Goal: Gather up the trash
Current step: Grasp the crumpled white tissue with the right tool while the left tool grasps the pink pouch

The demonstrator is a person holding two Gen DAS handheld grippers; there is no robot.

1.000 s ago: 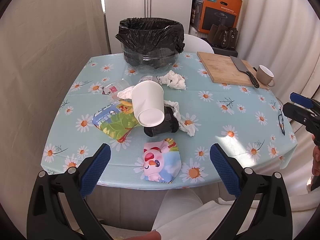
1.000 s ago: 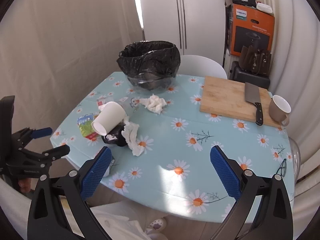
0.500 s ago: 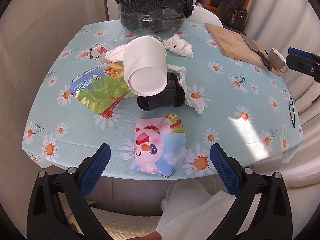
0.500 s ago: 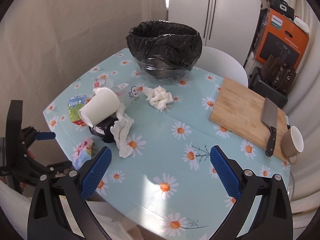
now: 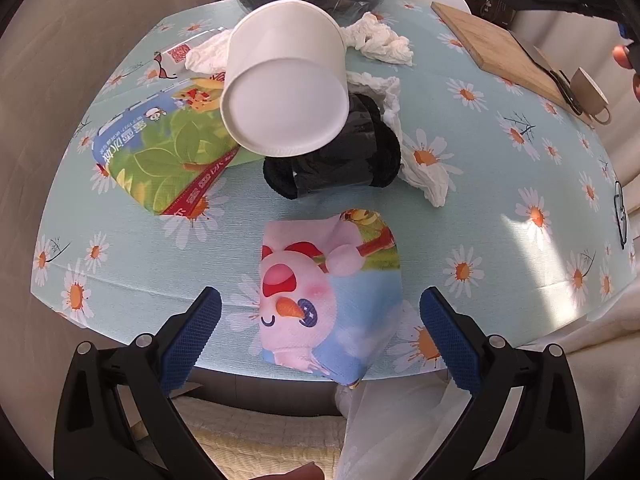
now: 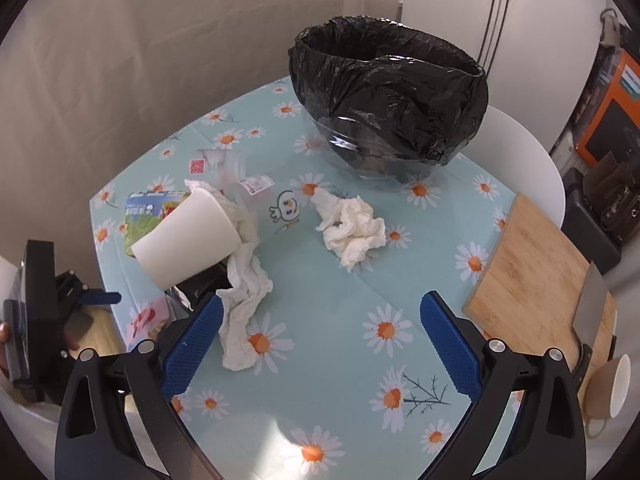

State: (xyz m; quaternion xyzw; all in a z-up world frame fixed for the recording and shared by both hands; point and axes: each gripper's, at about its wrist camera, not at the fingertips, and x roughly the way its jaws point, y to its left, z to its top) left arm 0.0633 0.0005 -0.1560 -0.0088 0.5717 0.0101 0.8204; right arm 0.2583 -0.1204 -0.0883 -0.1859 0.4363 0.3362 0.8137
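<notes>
A pink cartoon tissue pack lies at the table's near edge, between the open jaws of my left gripper. Behind it a white paper cup lies tipped on a black roll, beside a green packet and crumpled tissues. The bin with a black bag stands at the far side. My right gripper is open and empty above the table, with a long tissue by its left finger and a tissue ball ahead.
A wooden cutting board with a cleaver lies at the right, a beige mug near it. A clear plastic cup lies left of the bin. A white chair stands behind the table.
My left gripper has moved forward and down to the pink tissue pack. My right gripper has moved closer over the table toward the bin and tissues.
</notes>
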